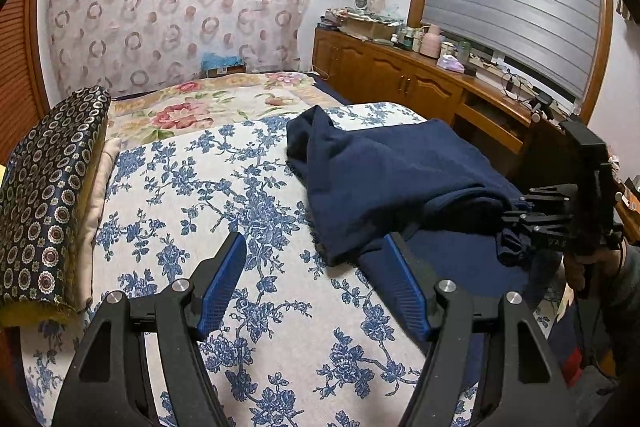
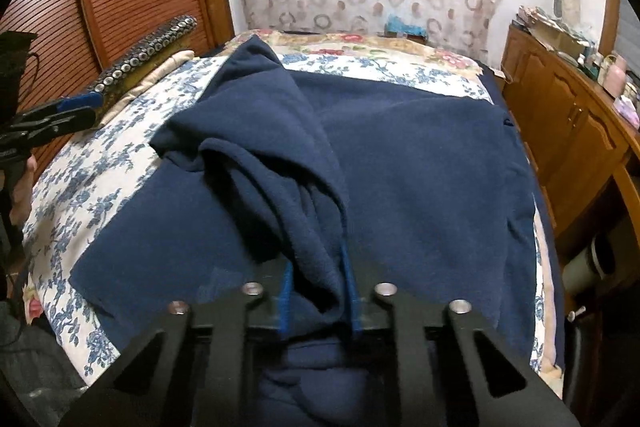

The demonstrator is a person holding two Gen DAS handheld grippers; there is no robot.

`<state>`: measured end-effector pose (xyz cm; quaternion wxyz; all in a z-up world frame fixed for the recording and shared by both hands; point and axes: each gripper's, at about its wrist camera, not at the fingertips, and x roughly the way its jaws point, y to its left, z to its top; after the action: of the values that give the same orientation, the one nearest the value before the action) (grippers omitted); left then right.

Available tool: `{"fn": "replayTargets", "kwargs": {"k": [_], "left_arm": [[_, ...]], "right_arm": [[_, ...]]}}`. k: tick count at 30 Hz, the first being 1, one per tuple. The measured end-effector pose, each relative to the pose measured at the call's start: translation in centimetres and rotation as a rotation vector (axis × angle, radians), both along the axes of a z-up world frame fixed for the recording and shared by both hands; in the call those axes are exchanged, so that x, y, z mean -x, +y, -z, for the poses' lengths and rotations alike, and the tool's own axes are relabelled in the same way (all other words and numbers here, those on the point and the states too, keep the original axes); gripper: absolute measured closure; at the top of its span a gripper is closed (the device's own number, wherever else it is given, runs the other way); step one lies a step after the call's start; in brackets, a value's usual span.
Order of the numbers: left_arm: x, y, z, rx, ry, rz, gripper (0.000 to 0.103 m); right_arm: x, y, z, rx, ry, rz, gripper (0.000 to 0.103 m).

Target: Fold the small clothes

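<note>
- The right gripper [image 2: 318, 267] is clenched on a bunched fold of the one navy garment [image 2: 420, 163].
- The left gripper [image 1: 316, 259] is spread, empty, above the bed [image 1: 248, 307].
- The garment lies along the bed's right edge.
- One patterned cushion [image 1: 44, 187] sits at the left edge.

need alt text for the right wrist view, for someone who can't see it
The right gripper is shut on a bunched fold of a navy fleece garment spread over a blue floral bedspread. The open left gripper shows at the left edge, with a wooden cabinet to the right.
</note>
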<state>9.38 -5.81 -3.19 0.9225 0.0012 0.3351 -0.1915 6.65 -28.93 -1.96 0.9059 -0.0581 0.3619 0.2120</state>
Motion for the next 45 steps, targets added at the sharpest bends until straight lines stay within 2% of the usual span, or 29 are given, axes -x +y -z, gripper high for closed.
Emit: {"fn": "replayTargets", "kwargs": {"k": [4,12,15,18,21,25,27,29,32,37,45], "left_arm": [[0.1,0.4,0.2,0.011,0.004,-0.01,0.032],[0.3,0.4,0.0,0.016,-0.004,-0.012,0.032],[0.5,0.2,-0.4,0.016,-0.014,-0.006,0.032],[0.9,-0.2,-0.7,0.015,-0.023,0.002,0.032],[1.2,-0.5,-0.9,0.017,-0.029,0.012,0.031],[1.3,-0.9,-1.1,0.018,-0.035,0.02,0.031],[1.3,-1.1,-1.2,0.016,-0.036,0.022,0.031],[1.4,-1.3,-1.2,0.015,-0.038,0.024,0.031],[1.6,-1.5,-1.2,0.014,-0.041,0.028,0.031],[1.7,-1.7,-1.3,0.013,-0.043,0.029,0.031],[1.7,-1.6,-1.2,0.009,-0.044,0.02,0.031]], "right_arm": [[1.6,-0.2,-1.4,-0.034,-0.08,0.0,0.091],[6.3,-1.4,-6.6,-0.09,-0.226,-0.002,0.091],[7.4,-2.4,-7.7,-0.089,-0.238,0.012,0.091],[8.2,-3.8,-7.3,-0.059,-0.228,0.057,0.091],[7.8,-5.4,-5.2,-0.043,-0.134,0.108,0.091],[7.8,-6.7,-1.9,0.022,-0.04,0.183,0.087],[8.0,-7.4,-1.5,0.012,-0.028,0.191,0.079],[8.2,-7.9,-2.0,0.006,-0.036,0.201,0.063],[8.7,-7.7,-2.9,0.01,-0.063,0.208,0.05],[9.0,-5.7,-3.5,0.008,-0.108,0.191,0.049],[7.5,-1.8,-3.8,0.016,-0.135,0.08,0.049]]}}
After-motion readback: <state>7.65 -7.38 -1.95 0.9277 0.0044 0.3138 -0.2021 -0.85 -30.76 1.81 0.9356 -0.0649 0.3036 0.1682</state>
